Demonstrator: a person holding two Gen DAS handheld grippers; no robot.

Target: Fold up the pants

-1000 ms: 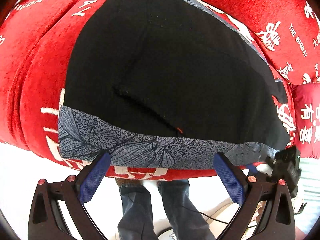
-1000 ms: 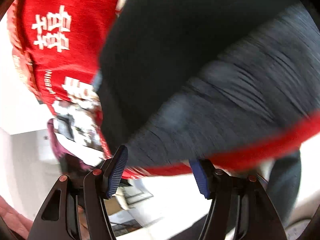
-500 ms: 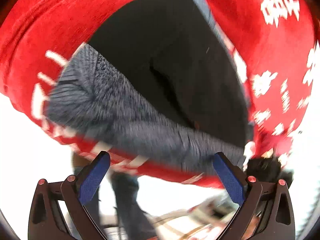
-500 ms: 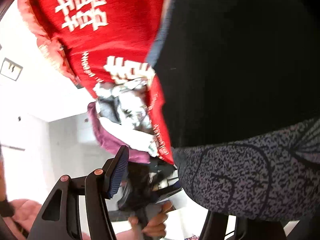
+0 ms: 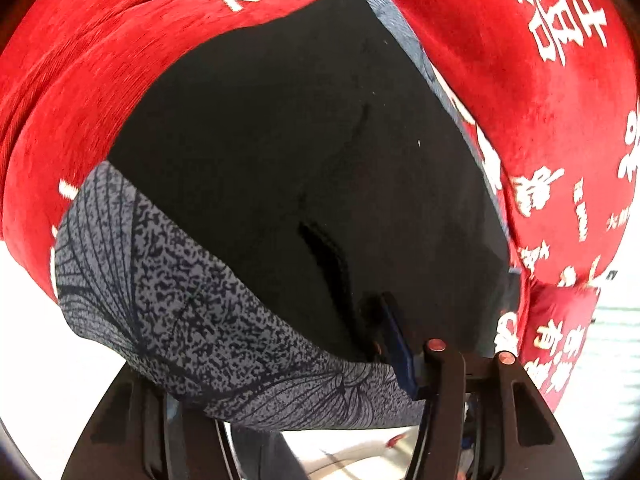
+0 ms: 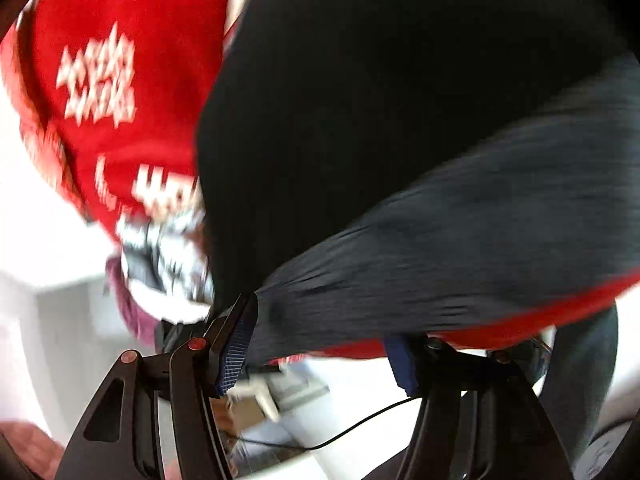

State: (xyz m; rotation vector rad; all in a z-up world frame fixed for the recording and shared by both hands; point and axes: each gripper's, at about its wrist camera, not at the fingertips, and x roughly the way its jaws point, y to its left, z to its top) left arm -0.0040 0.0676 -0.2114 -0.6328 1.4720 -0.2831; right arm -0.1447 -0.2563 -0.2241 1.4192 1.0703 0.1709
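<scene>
Left wrist: black pants [image 5: 304, 152], grey leaf-print waistband [image 5: 192, 320] between closing left claw [image 5: 288, 380]; right claw [image 6: 320, 344] parted.

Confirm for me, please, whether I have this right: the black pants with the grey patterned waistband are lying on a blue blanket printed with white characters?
Not quite: the blanket is red, not blue, as the left wrist view shows. The rest holds: the black pants with the grey patterned waistband lie on it, and its characters are white.

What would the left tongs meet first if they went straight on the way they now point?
Probably the pants' grey patterned waistband, already between the closing left tongs; behind it the black pants on the red blanket. Depth unclear.
</scene>
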